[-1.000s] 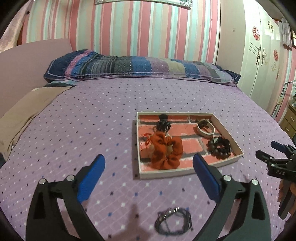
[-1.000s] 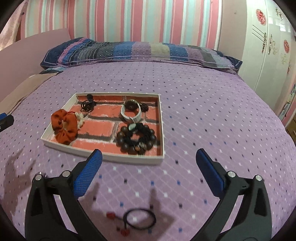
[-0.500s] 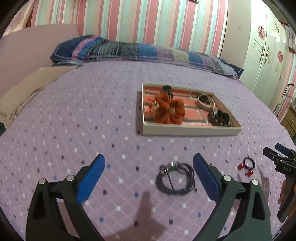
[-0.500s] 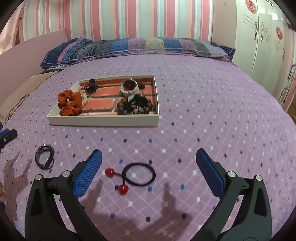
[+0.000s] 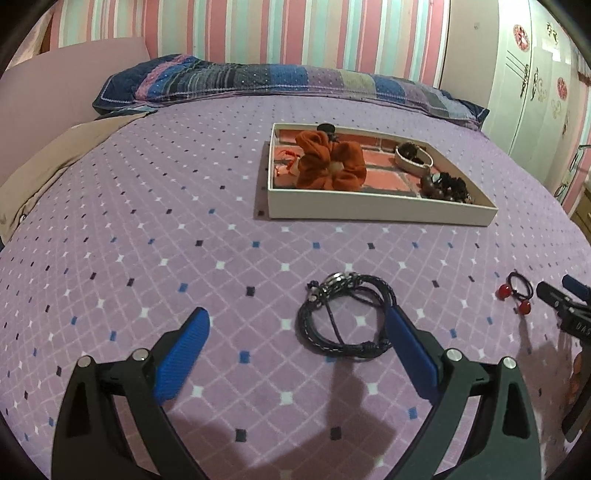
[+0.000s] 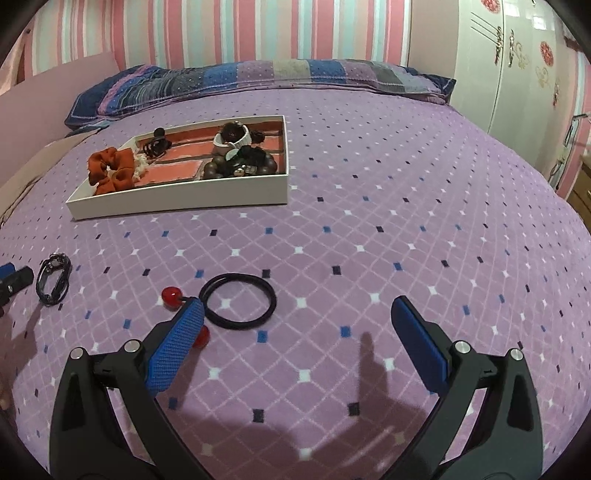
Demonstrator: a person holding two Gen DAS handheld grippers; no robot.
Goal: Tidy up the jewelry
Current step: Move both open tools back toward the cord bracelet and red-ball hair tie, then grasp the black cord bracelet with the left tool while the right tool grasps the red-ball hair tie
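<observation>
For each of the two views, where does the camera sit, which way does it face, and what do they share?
Left wrist: on the open left gripper, low over the bedspread, facing the black cord bracelet and tray.
Right wrist: on the open right gripper, facing the black hair tie.
Shared: tray, bracelet, hair tie, orange scrunchie, pillow.

Home bedroom. Bed with purple diamond-patterned bedspread point(image 5: 184, 221) and long striped patchwork pillow point(image 5: 288, 83) against pink-and-teal striped wallpaper point(image 6: 240, 33). White wardrobe doors point(image 6: 517, 62) with floral decals to the right.
</observation>
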